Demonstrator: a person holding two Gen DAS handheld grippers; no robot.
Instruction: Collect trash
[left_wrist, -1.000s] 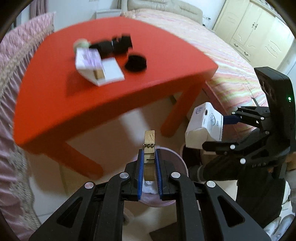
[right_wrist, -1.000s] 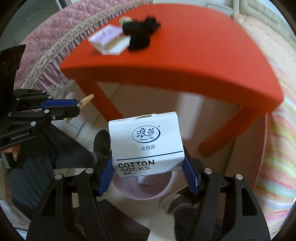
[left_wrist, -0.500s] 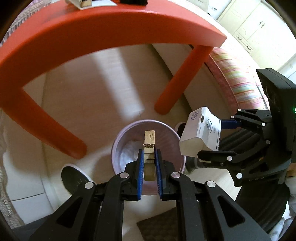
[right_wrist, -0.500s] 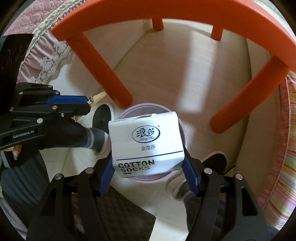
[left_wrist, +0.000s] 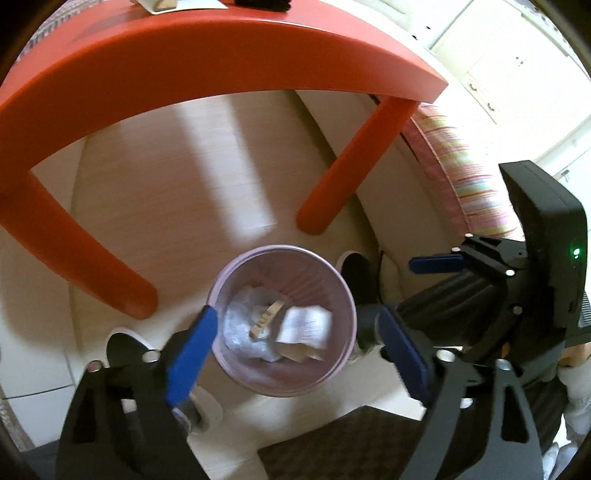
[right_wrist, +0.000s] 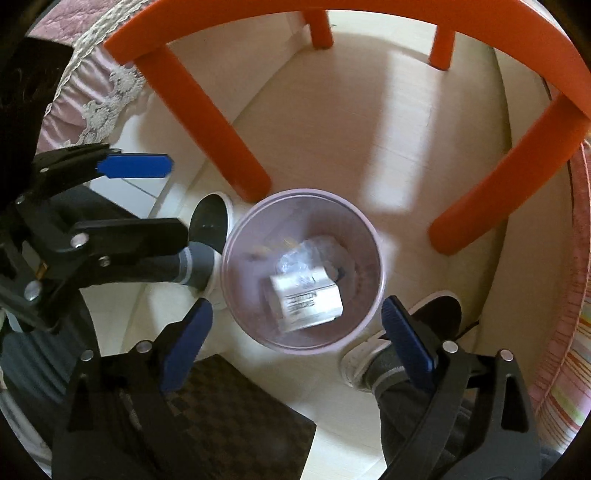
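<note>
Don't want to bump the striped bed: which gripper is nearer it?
Right. The right gripper hangs on the bin's striped bed side; the left gripper on its far side.

Each tool, the left tool (left_wrist: 301, 341) and the right tool (right_wrist: 297, 334), was matte black plastic with silver screws and blue pads lining its fingers (left_wrist: 190, 345). A green light (left_wrist: 575, 252) glowed on the right tool's black housing. The person wore grey socks (right_wrist: 197, 264) and dark shoes (right_wrist: 208, 218) with white soles.

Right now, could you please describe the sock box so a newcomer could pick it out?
Below the orange table, the lilac bin stands on the floor. The sock box lies inside, white and rectangular with dark print, unlike the crumpled wrapper and wooden clip.
</note>
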